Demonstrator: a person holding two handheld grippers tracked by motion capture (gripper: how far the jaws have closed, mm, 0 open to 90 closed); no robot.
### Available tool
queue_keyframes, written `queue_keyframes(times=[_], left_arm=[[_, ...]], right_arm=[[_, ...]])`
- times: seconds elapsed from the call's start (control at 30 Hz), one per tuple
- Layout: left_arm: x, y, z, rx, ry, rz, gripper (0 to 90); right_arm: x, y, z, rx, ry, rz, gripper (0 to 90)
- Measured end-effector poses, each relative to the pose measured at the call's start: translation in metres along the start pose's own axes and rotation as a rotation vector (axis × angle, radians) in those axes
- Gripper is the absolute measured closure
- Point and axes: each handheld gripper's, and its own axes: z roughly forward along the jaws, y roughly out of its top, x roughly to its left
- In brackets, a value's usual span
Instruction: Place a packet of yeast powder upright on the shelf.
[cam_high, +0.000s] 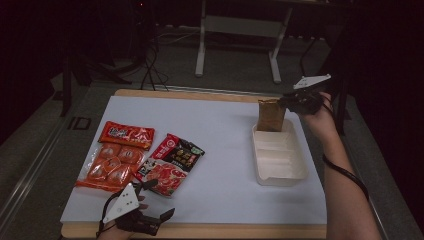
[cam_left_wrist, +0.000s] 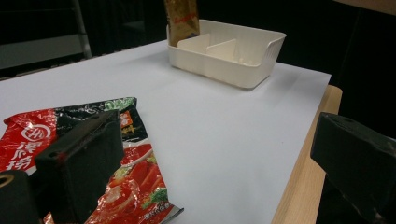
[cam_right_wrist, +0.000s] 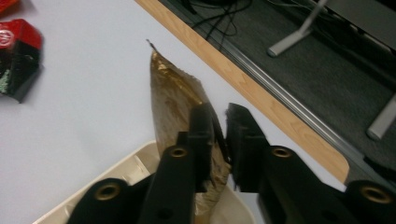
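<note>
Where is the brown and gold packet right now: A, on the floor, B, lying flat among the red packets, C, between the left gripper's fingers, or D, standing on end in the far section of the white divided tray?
D: the brown and gold packet stands upright in the far end of the white divided tray, with the right gripper at its top edge.
</note>
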Motion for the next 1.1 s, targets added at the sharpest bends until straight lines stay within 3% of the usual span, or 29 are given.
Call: queue_keyframes(times=[0.27, 0.53, 0.8, 1.03, 1.07, 1.1], left_arm=[[0.001, -0.001, 0.000, 0.002, -0.004, -0.005, 3.3], [0.003, -0.002, 0.000, -0.003, -0.005, -0.018, 3.3], [0.004, -0.003, 0.000, -0.003, -0.007, -0.018, 3.3], [0.002, -0.002, 0.001, 0.003, -0.012, -0.010, 3.3], [0.001, -0.001, 0.001, 0.002, -0.012, -0.012, 3.3], [0.002, -0.001, 0.001, 0.001, -0.011, -0.014, 3.3]], right_arm=[[0.003, 0.005, -0.007, 0.014, 0.005, 0.035, 62.9], [0.009, 0.015, -0.024, -0.056, 0.022, 0.047, 59.3], [0.023, 0.023, -0.034, -0.081, 0.048, 0.032, 58.6], [0.036, 0.022, -0.037, -0.119, 0.085, 0.056, 43.7], [0.042, 0.020, -0.040, -0.140, 0.095, 0.077, 34.4], [0.045, 0.020, -0.040, -0.148, 0.097, 0.085, 32.3]])
